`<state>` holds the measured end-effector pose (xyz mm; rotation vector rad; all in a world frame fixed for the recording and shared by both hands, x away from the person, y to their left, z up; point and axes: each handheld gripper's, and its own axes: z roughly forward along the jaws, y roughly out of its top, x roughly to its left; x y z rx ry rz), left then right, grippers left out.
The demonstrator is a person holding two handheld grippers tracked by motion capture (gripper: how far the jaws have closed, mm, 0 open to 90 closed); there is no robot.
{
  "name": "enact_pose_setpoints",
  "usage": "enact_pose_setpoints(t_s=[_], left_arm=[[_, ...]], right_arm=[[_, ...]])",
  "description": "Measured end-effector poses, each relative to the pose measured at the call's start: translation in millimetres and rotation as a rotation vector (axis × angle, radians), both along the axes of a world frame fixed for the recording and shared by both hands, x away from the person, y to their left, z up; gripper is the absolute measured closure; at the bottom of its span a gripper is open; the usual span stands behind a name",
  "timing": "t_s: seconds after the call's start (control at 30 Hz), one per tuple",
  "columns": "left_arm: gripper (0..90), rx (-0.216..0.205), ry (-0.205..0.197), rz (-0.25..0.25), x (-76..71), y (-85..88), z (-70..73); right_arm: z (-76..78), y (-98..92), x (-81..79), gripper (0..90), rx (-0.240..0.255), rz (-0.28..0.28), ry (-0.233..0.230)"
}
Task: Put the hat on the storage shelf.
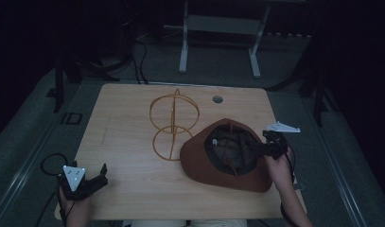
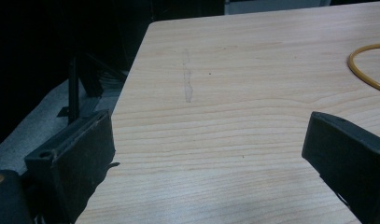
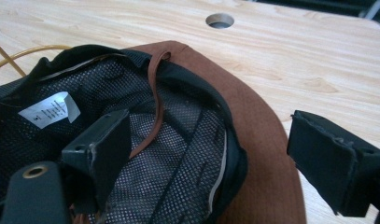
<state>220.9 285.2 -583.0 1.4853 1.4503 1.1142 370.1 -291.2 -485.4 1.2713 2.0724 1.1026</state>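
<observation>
While the person's forearms enter at the bottom edge of the high view, the left gripper sits at the lower left of that frame over the near corner of the table, its jaws spread and holding nothing. I judge it is parked there, out of the way, well apart from the work.

At the lower right of the high view the right gripper reaches in at the rim of the brown hat, which lies crown-down, opening up, on the right half of the table. Its jaws stand apart and straddle the brim: one inside the crown, one outside. They have not closed on it, and this looks like a setup for pinching the brim to lift or turn the hat.

Farther up, at the middle of the frame, a yellow wire stand of crossed hoops rises just beside the hat, probably its intended perch. Beyond it a round grommet hole sits near the far edge.

The right gripper view adds what the high view blurs: black mesh lining, a white label at left, and a brown cord draped over the rim. The left gripper view offers bare wood and, at its right edge, a sliver of the stand.
</observation>
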Motion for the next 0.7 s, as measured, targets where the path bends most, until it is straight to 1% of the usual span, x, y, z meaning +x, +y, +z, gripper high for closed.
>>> enact_pose_setpoints(t_s=[0.03,0.1,0.23,0.37,0.43,0.5,0.53,0.6,0.7], left_arm=[[3.2,0.001,0.008,0.005,0.3,0.0,0.0],[3.2,-0.003,0.007,0.004,0.0,0.3,0.1],[3.2,-0.007,0.01,0.005,0.2,0.8,0.1],[3.2,-0.002,0.012,-0.002,0.6,0.3,0.0],[3.2,-0.002,0.012,-0.002,0.8,0.1,0.0],[3.2,-0.002,0.016,-0.002,0.9,0.0,0.1],[3.2,-0.002,0.015,-0.002,1.0,0.0,0.0],[3.2,-0.001,0.016,-0.002,1.0,-0.2,0.1],[3.2,-0.001,0.012,-0.004,0.7,-0.1,0.0]], right_arm=[[-1.0,0.3,1.4,13.6,-0.002,0.002,0.002],[-4.2,1.5,5.2,13.6,-0.004,0.009,0.019],[-11.9,3.4,13.8,13.6,-0.011,0.007,0.051],[-20.0,5.1,21.9,13.6,-0.029,0.0,0.083],[-24.7,7.2,25.4,13.3,-0.046,-0.005,0.108],[-29.5,10.4,28.1,12.7,-0.077,-0.011,0.115],[-32.1,11.7,29.8,10.9,-0.093,0.003,0.128],[-36.0,13.4,33.1,10.8,-0.108,-0.002,0.138],[-42.2,16.3,39.5,10.8,-0.123,-0.021,0.174]])
